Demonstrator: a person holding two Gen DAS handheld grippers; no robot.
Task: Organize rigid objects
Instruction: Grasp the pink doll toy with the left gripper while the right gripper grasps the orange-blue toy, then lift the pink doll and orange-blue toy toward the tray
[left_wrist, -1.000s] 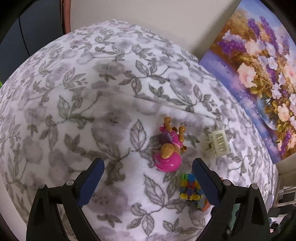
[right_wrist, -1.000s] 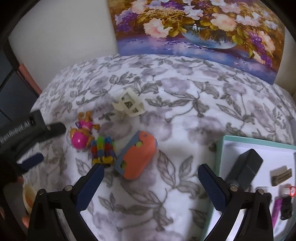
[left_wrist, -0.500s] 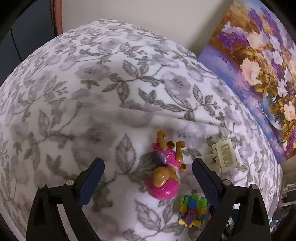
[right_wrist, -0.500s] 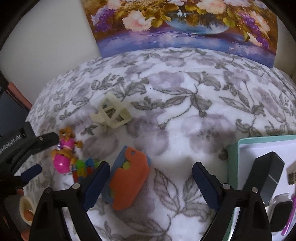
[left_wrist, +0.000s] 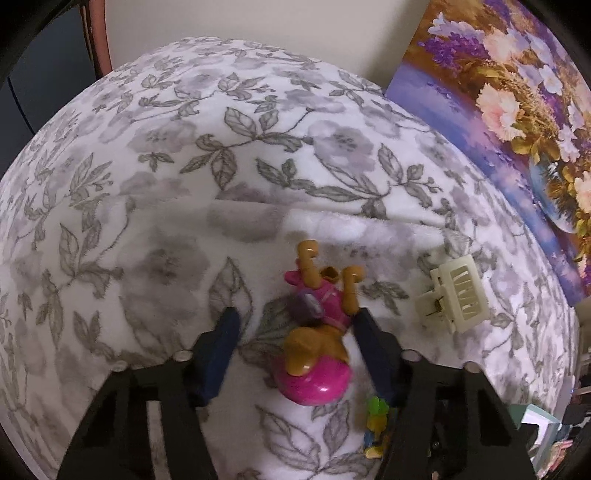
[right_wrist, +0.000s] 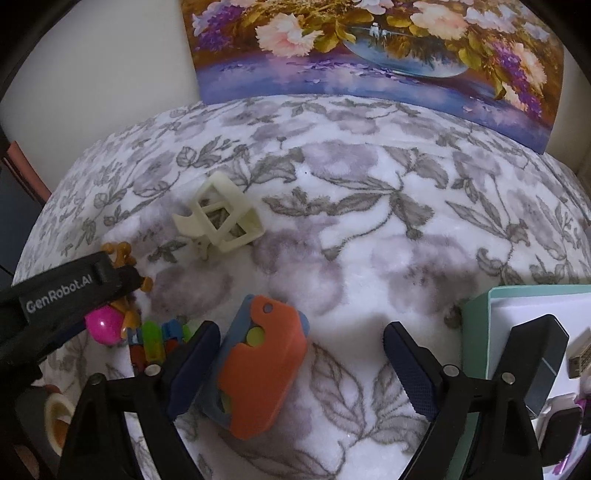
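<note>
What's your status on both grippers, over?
Left gripper closing around pink toy figure, pads not yet pressing. Right gripper closing, orange-and-blue toy between jaws, ungripped. Colourful block toy crowds both targets.

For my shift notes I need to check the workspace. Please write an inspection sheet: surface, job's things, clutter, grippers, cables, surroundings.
Surface: floral blanket, soft, with a fold.
Job's things: pink toy figure lying down; orange and blue toy; cream hair claw clip; multicoloured block toy; teal-rimmed tray at the right, already holding a black box and small items.
Clutter: tape roll at lower left.
Grippers: left gripper closing around the pink toy figure, a gap on one side; right gripper closing, the orange and blue toy between its fingers, not yet pressed.
Cables: nothing seen.
Surroundings: flower painting leaning on a pale wall.
</note>
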